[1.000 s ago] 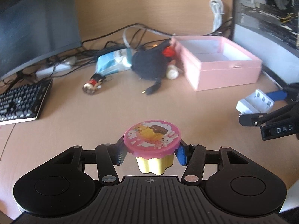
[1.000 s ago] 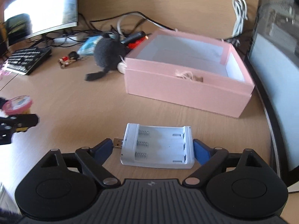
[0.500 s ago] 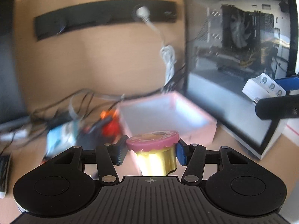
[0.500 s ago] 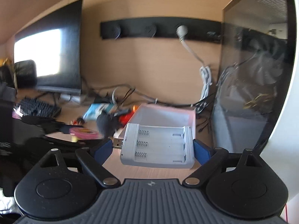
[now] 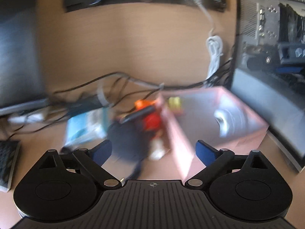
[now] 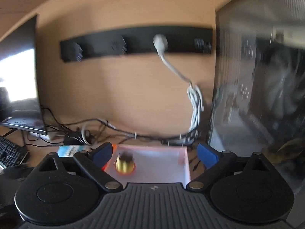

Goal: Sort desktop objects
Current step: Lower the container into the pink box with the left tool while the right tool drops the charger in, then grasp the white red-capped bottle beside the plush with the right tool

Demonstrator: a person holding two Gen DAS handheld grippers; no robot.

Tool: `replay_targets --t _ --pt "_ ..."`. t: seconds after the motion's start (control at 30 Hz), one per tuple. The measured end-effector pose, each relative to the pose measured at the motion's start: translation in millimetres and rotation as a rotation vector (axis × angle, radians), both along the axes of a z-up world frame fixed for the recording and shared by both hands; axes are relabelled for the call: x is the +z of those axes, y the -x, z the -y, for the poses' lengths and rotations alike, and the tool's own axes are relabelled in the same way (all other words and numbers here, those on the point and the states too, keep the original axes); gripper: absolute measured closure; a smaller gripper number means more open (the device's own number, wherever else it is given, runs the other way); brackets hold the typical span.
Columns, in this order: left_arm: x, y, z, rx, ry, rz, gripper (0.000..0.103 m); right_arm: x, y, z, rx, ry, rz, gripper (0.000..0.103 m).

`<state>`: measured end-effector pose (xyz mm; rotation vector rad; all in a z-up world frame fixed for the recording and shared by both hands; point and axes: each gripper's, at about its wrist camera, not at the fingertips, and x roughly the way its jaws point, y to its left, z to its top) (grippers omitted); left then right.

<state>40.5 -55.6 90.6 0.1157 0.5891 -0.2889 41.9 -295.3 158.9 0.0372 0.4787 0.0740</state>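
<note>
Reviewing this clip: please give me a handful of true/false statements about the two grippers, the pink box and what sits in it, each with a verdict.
1. The left gripper is clamped on the yellow pot. False: its jaws stand wide apart with nothing between them.
2. The yellow pot is inside the pink box. True.
3. The right gripper grips a white battery charger. False: it is open and empty.
4. A blurred white object lies inside the pink box. True.
5. The pink box has its lid on. False: it is open on top.
</note>
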Motion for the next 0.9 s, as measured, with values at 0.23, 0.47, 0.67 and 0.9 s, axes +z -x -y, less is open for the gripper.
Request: replay_targets --t 0.23,0.47,0.67,0.9 --pt "-32.5 32.8 -62.6 0.182 -0.016 -0.097 0.003 -80.6 6.3 -37.5 0.107 0.063 -0.114 0.0" --pt "-30.4 46.4 -119.9 0.369 -0.035 -0.116 0.003 -109.5 16.0 -128.3 0.305 0.305 -0.031 0.008" --pt "-26.4 53.3 -152.6 0.383 -0.032 -0.117 0.003 -130.9 -15.9 -212.4 0.393 0.502 0.021 0.016" --pt "-30.0 41.0 -184.8 0.275 -0.023 -0.136 0.002 -179.1 -57.3 -272.3 0.378 0.823 0.021 0.018"
